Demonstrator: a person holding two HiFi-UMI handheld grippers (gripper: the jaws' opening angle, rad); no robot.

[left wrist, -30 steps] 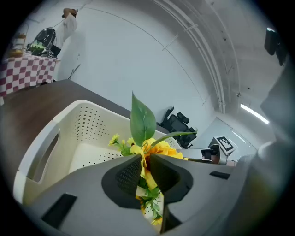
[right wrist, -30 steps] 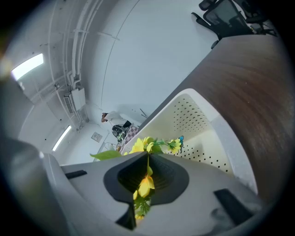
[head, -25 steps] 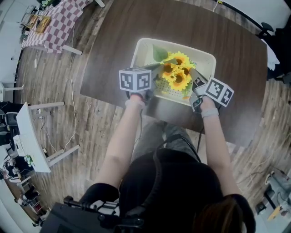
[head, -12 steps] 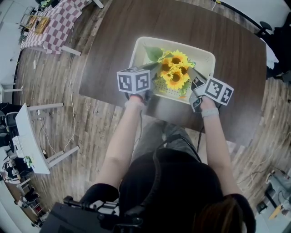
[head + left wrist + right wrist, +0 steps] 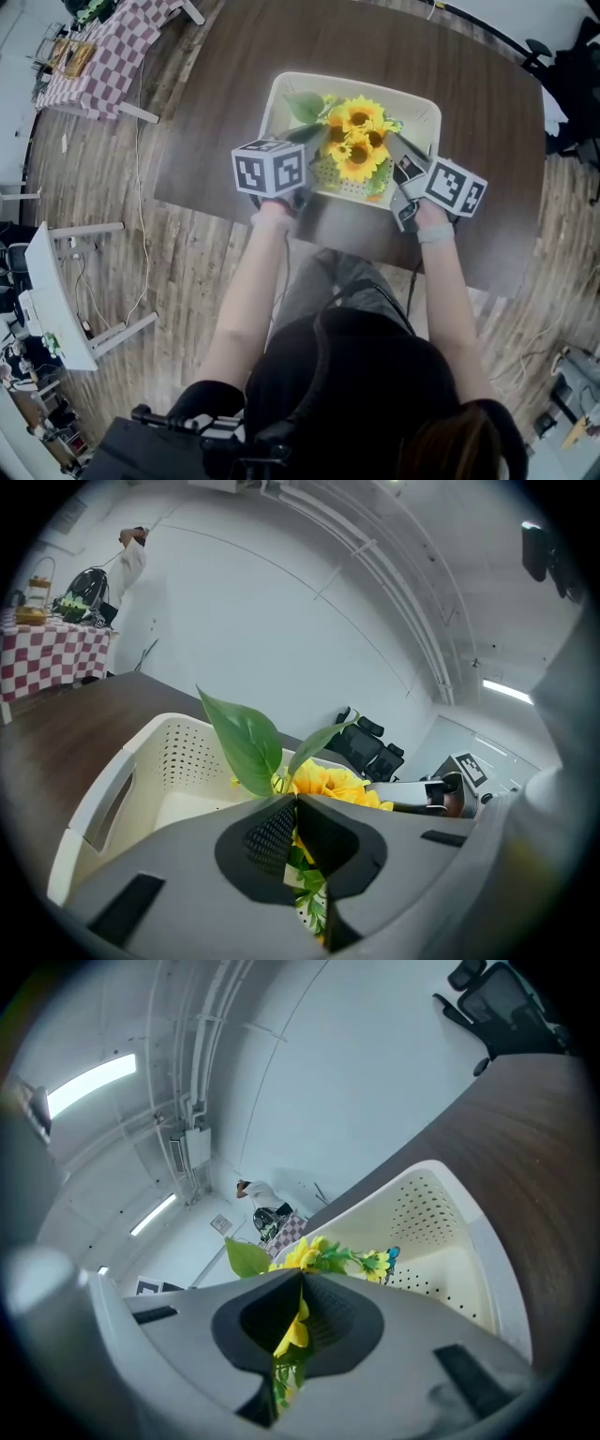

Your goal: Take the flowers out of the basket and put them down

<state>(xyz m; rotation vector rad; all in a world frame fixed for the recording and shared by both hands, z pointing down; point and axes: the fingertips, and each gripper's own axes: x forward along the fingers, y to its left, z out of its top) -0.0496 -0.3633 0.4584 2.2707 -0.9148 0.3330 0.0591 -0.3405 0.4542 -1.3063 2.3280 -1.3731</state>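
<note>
No word, number or brand can be read anywhere. The white marker cube on the left gripper and the second white marker cube on the right gripper bear only black square patterns, not letters. A small square wall sign on the far white wall is too small to read.

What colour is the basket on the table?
The basket is cream-white with perforated walls; the left gripper view shows it best.

Black short-sleeved top, grey trousers; left hand-held gripper and right hand-held gripper carry black-and-white marker cubes.
</note>
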